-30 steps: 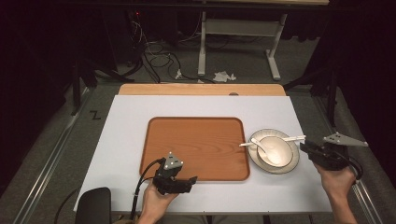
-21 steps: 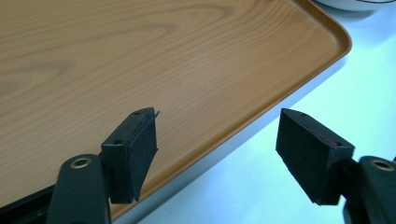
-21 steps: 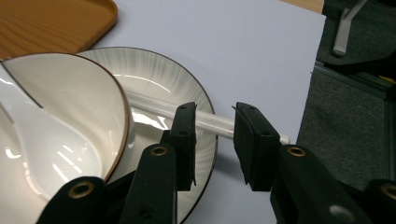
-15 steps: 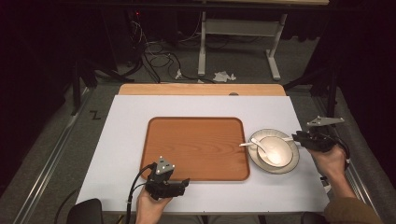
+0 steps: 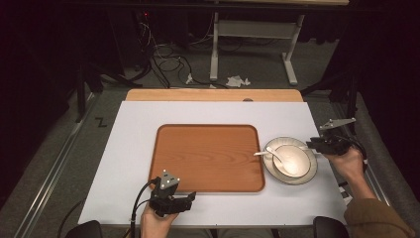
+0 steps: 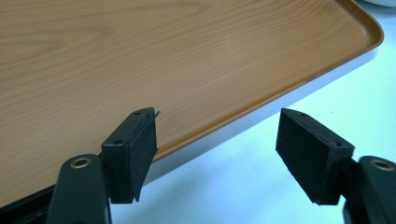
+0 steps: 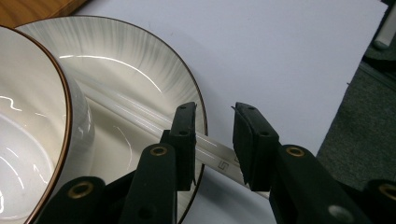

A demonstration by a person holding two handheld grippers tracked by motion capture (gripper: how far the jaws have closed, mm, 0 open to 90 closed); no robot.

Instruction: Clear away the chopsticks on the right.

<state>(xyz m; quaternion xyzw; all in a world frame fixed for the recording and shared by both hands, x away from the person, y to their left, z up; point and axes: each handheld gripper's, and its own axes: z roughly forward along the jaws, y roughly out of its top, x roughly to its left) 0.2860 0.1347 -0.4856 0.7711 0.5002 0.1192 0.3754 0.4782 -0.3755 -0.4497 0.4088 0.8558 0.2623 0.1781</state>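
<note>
A: Where did the wooden tray [image 5: 208, 156] sit?

B: On the middle of the white table [image 5: 129, 144], nearer the front edge than the back, lying flat with nothing on it. A plate [image 5: 308, 171] lay just beside the tray's right edge, close to the table's right edge, and a white bowl [image 5: 292, 159] stood on it with a white spoon [image 5: 270, 153] resting in it, handle toward the tray.

A: And the left gripper [image 5: 190, 197]?

B: It hovered at the table's front edge, just off the tray's front left corner, held in the person's left hand [image 5: 156, 223]. In the left gripper view its jaws stood wide apart with nothing between them; one pad was over the tray's rim, the other over bare table.

A: The right gripper [image 5: 310, 144]?

B: At the plate's right rim, in the person's right hand [image 5: 346, 162]. In the right gripper view its jaws were narrow but not closed, one on each side of a thin white stick [image 7: 140, 119] that lay across the plate beside the bowl and stuck out past the rim. I could not tell whether the pads touched it
</note>
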